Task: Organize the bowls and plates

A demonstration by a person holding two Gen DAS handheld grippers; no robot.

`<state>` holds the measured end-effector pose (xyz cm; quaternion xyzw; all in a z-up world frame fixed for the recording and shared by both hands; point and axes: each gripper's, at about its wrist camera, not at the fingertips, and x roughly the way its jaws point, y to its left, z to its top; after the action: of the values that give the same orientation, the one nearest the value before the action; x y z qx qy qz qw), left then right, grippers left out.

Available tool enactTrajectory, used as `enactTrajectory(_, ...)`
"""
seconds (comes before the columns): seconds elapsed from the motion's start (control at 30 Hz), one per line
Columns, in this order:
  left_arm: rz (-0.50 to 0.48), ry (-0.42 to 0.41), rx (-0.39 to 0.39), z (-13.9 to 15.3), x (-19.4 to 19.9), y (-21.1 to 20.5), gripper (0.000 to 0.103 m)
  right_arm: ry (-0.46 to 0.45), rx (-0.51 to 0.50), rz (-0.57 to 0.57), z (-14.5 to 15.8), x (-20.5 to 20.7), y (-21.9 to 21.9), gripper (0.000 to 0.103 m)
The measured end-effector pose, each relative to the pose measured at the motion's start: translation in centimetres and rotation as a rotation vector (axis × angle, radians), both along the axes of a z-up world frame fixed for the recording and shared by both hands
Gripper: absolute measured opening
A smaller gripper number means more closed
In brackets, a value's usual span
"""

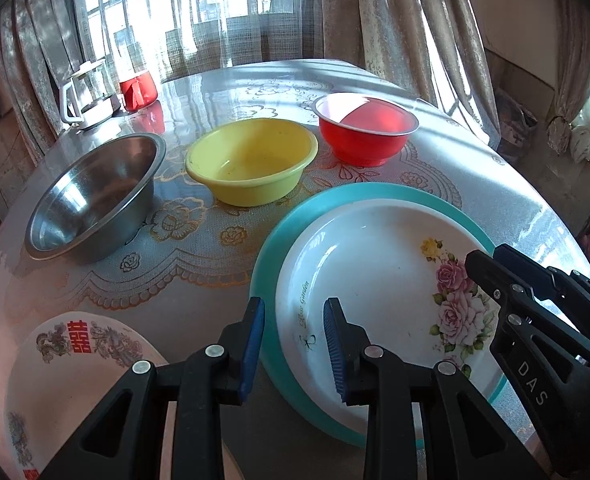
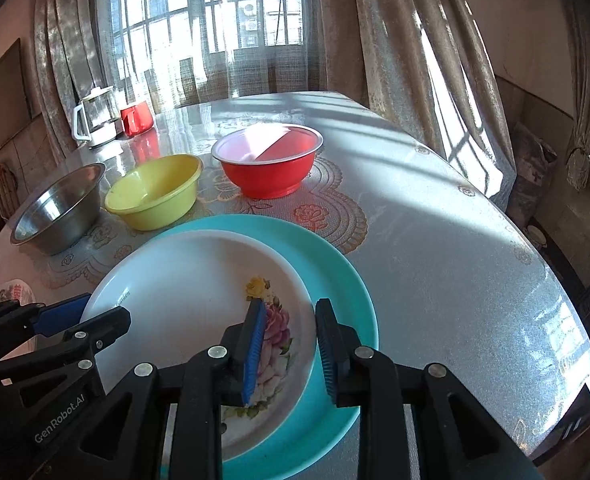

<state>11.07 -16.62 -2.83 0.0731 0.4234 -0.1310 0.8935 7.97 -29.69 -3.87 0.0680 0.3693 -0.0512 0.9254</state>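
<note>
A white flowered plate (image 1: 375, 300) is seen lying inside a teal plate (image 2: 335, 280) on the table (image 2: 435, 240). Behind the teal plate a steel bowl (image 1: 95, 200), a yellow bowl (image 1: 251, 160) and a red bowl (image 1: 367, 128) are set in a row. Left of the teal plate a dragon-print plate (image 1: 75, 360) is laid. The left gripper (image 1: 293, 346) is held with fingers apart over the near-left rims, gripping nothing. The right gripper (image 2: 289, 350) is likewise spread across the white plate's right rim, unclamped.

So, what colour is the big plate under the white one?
Teal plate, clearest in right wrist view.
</note>
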Motion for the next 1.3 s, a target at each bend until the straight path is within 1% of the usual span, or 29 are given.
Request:
enactTrajectory(0.13, 0.008, -0.018, -0.012, 0.6, -0.4, 0.8, 0.031, -0.036, -0.027, 0.009, 1.3, -0.5, 0.8, 0.026)
enactTrajectory(0.4, 0.030, -0.044, -0.040, 1.7, -1.3, 2.5, 0.031, -0.083, -0.073, 0.076, 3.0, -0.8, 3.4, 0.027)
enactTrajectory(1.13, 0.084, -0.065, -0.091, 3.0, -3.1, 7.2, 0.031, -0.101, -0.124, 0.170, 4.2, -1.1, 8.3, 0.027)
enactTrajectory(1.3, 0.096, -0.066, -0.101, 3.0, -3.3, 8.2, 0.031, -0.099, -0.136, 0.189, 4.3, -1.2, 9.2, 0.030)
